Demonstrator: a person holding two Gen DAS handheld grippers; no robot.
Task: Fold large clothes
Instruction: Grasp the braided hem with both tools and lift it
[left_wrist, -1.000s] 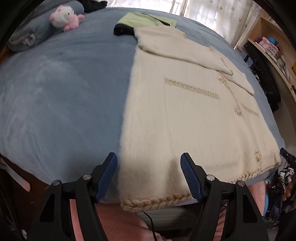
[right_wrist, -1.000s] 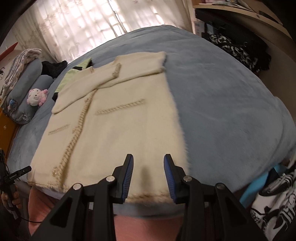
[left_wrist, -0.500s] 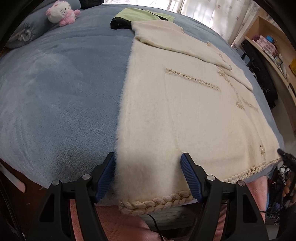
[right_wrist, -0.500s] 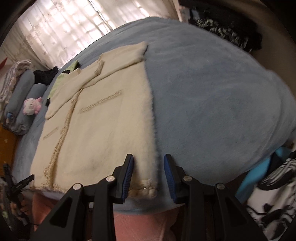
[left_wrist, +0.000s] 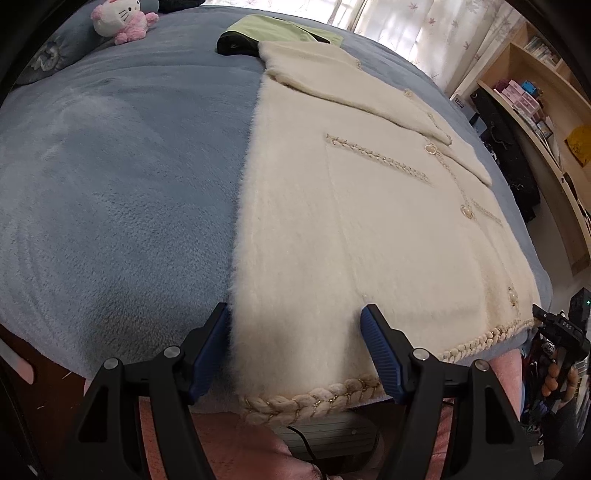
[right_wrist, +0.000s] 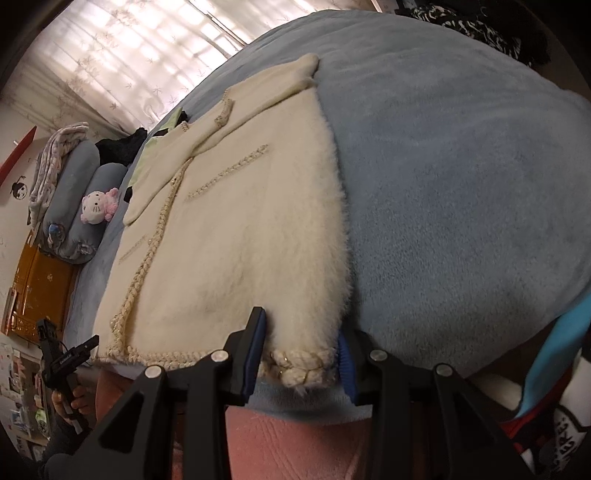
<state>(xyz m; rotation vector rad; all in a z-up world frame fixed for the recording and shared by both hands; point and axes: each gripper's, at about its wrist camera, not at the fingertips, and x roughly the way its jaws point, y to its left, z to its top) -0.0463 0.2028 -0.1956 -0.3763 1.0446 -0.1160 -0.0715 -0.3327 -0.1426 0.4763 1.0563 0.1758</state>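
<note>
A fluffy cream cardigan (left_wrist: 369, 221) with braided trim and gold buttons lies flat on a blue blanket (left_wrist: 110, 184), sleeves folded across the chest. Its braided hem (left_wrist: 314, 400) hangs at the bed's near edge. My left gripper (left_wrist: 295, 350) is open, its blue pads astride the hem's left corner, touching the fabric. In the right wrist view the cardigan (right_wrist: 240, 240) fills the left half, and my right gripper (right_wrist: 301, 354) is open, its pads on either side of the hem's right corner (right_wrist: 306, 365).
A pink and white plush toy (left_wrist: 118, 18) and grey pillows (right_wrist: 74, 206) lie at the head of the bed. A green and black garment (left_wrist: 273, 33) lies beyond the cardigan's collar. Shelves (left_wrist: 535, 110) stand on the right. Pink bedding (right_wrist: 295, 443) hangs below.
Both grippers have moved forward and down onto the hem. The left now straddles the left corner; the right shifted to the right corner.
</note>
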